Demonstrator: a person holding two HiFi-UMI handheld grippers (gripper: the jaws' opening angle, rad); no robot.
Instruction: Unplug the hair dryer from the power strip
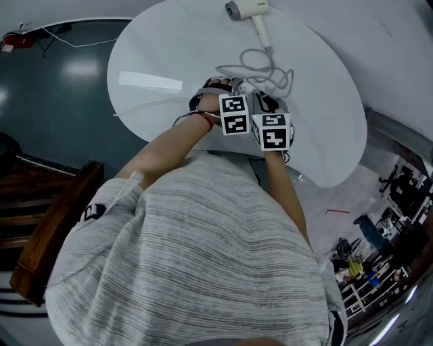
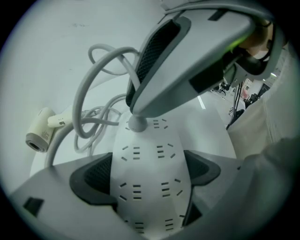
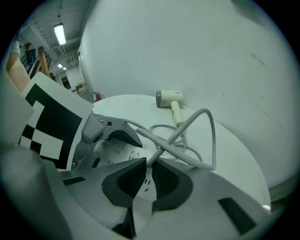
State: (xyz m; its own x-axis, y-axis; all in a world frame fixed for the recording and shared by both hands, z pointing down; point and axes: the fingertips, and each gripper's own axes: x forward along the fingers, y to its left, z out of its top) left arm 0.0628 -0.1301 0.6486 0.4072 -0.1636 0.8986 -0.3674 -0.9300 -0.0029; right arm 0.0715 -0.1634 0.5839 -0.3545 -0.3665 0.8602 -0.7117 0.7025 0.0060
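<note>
The white power strip (image 2: 149,187) lies on the round white table (image 1: 162,54), and my left gripper (image 2: 147,173) is shut across its width, dark pads (image 2: 91,176) pressed to both long sides. The hair dryer's grey plug (image 2: 137,123) sits in a socket near the strip's far end. My right gripper (image 3: 149,165) comes down from above and is shut on that plug. The grey cord (image 3: 197,136) loops away over the table to the cream hair dryer (image 3: 169,99), which lies near the far rim (image 1: 247,8). Both marker cubes (image 1: 233,113) sit side by side in the head view.
The table's near edge is right under the person's arms (image 1: 169,145). Dark floor (image 1: 61,88) lies to the left, with a wooden chair (image 1: 54,230) close by. A cluttered shelf area (image 1: 379,250) is at the lower right.
</note>
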